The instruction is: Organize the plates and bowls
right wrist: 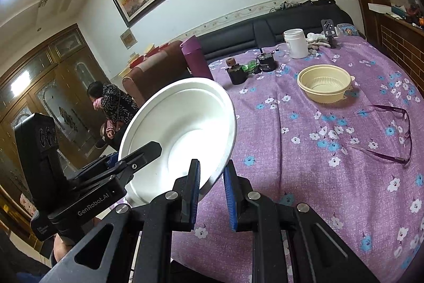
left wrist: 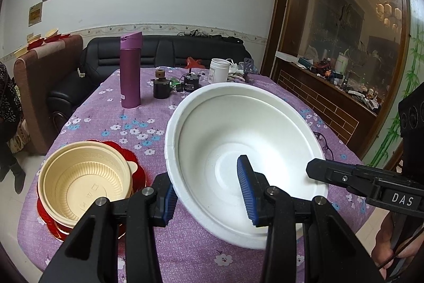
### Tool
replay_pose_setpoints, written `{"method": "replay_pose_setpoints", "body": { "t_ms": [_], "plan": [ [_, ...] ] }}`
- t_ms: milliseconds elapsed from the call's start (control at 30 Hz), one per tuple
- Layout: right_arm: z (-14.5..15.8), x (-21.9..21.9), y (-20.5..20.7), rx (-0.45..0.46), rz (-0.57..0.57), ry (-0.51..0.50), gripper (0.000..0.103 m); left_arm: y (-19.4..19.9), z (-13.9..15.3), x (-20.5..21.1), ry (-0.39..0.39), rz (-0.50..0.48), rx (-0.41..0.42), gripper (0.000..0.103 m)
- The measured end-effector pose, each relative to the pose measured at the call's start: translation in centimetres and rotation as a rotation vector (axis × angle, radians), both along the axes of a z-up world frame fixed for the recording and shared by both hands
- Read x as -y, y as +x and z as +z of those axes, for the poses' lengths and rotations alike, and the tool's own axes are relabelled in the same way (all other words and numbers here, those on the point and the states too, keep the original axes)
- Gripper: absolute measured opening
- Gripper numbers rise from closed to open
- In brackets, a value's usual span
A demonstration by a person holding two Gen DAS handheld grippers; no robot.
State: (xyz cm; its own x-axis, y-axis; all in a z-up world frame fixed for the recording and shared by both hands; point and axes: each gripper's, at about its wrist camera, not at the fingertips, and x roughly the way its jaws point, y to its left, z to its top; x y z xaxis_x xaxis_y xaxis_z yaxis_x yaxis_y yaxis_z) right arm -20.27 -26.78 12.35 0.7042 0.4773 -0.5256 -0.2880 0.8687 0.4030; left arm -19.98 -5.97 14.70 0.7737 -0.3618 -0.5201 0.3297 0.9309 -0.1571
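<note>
One white foam bowl [left wrist: 238,150], round, matte, held tilted above the purple floral tablecloth [left wrist: 111,123]: left gripper [left wrist: 209,192] and right gripper [right wrist: 210,192] each clamp its rim between ribbed blue pads. Two beige ribbed plastic bowls: one [left wrist: 79,177] nested on red scalloped plates [left wrist: 137,171], one [right wrist: 324,86] alone.

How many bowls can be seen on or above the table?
3: the white bowl held up by both grippers, a cream bowl on red plates, another cream bowl alone on the cloth. Stacked ones may be hidden.
</note>
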Motion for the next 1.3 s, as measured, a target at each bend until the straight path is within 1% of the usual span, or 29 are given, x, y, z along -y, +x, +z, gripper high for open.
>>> {"method": "replay_pose_setpoints", "body": {
  "t_ms": [1300],
  "plan": [
    [-0.04,-0.12,0.05,-0.004,0.001,0.006,0.020,0.23,0.04,-0.29,0.003,-0.001,-0.003,0.040]
  ]
}}
